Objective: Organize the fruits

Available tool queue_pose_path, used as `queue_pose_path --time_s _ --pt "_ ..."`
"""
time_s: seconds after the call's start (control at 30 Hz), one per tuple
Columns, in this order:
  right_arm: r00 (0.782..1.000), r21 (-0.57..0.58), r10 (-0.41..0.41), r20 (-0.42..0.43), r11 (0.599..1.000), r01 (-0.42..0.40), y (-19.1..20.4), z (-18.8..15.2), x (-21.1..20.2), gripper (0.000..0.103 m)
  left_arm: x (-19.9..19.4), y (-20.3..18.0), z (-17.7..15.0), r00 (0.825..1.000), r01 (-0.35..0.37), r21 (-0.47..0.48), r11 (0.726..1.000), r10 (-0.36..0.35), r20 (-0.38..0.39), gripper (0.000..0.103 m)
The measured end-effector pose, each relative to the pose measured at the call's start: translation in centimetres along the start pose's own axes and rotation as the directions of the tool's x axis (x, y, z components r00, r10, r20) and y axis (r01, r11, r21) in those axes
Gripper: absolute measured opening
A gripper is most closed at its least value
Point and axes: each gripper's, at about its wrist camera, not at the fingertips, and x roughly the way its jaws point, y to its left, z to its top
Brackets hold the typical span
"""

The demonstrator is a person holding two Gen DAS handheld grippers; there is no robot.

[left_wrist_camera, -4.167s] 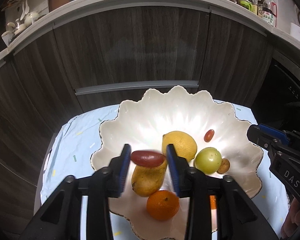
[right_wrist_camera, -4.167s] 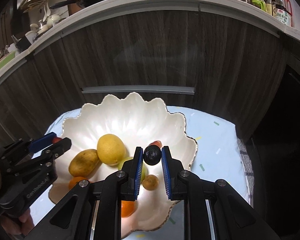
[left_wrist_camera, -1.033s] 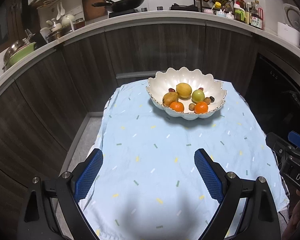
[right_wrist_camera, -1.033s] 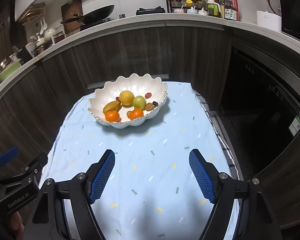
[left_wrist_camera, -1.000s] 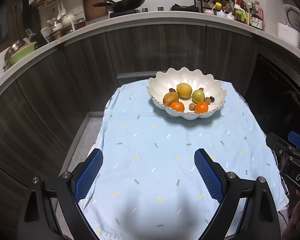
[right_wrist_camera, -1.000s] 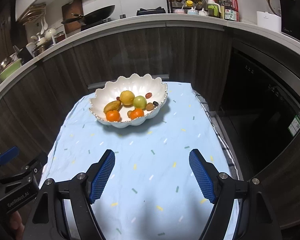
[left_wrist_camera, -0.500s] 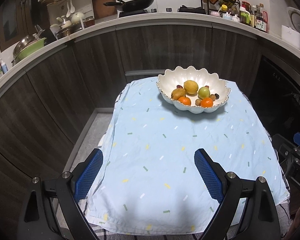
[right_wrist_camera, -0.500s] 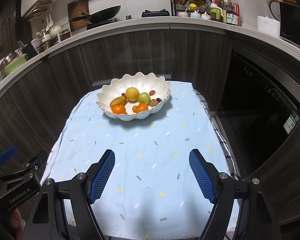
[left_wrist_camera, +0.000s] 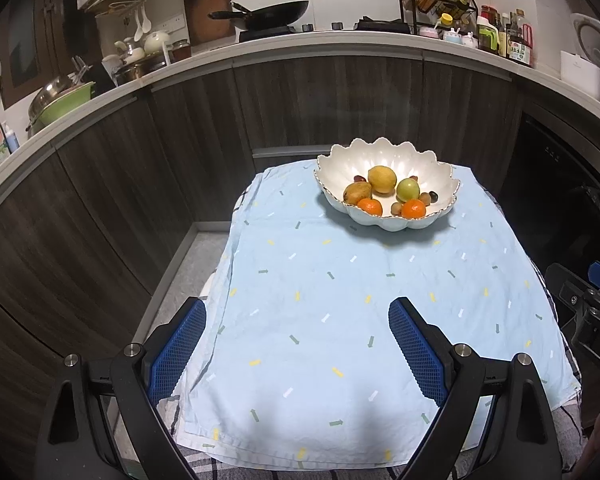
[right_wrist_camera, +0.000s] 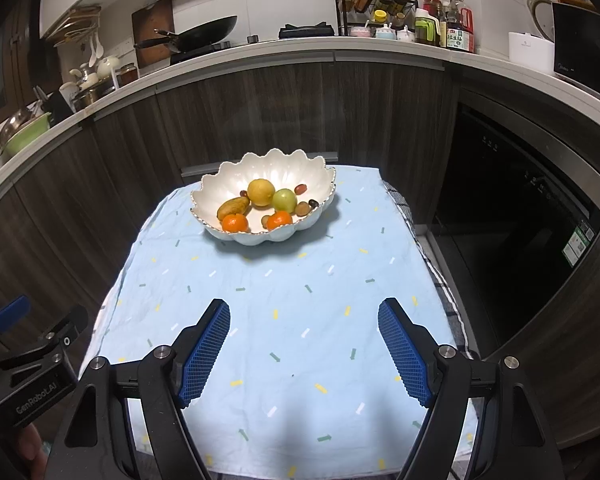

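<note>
A white scalloped bowl [left_wrist_camera: 440, 168] [right_wrist_camera: 220, 184] stands at the far end of the light blue tablecloth [left_wrist_camera: 340, 292] [right_wrist_camera: 292, 288]. In it lie a yellow lemon [left_wrist_camera: 382, 179] [right_wrist_camera: 261, 192], a green fruit [left_wrist_camera: 408, 190] [right_wrist_camera: 285, 200], a brownish pear [left_wrist_camera: 357, 192] [right_wrist_camera: 233, 208], two oranges [left_wrist_camera: 370, 207] [right_wrist_camera: 235, 223] and several small dark fruits. My left gripper [left_wrist_camera: 296, 350] hangs open over the near end of the cloth, far from the bowl, with nothing in it. My right gripper [right_wrist_camera: 303, 346] is open and holds nothing, also at the near end.
Dark wood cabinets curve behind the table under a white counter [left_wrist_camera: 340, 42] with a wok [left_wrist_camera: 268, 10], pots and bottles. A dark oven front [right_wrist_camera: 520, 216] stands right of the table. The cloth's front edge hangs near the grippers.
Both grippers have drawn back from the bowl, which looks smaller and farther than a second ago. Earlier still, each gripper held a small fruit over the bowl; those fruits now lie in it.
</note>
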Motion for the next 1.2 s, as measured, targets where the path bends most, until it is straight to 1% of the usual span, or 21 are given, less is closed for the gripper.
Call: queue_pose_path --time_s 1.2 --pt "1.0 0.014 0.009 -0.006 1.0 -0.009 -0.07 -0.3 -0.08 0.077 -0.27 -0.12 0.1 1.0 0.001 0.007 1.0 -0.001 0.005 0.095"
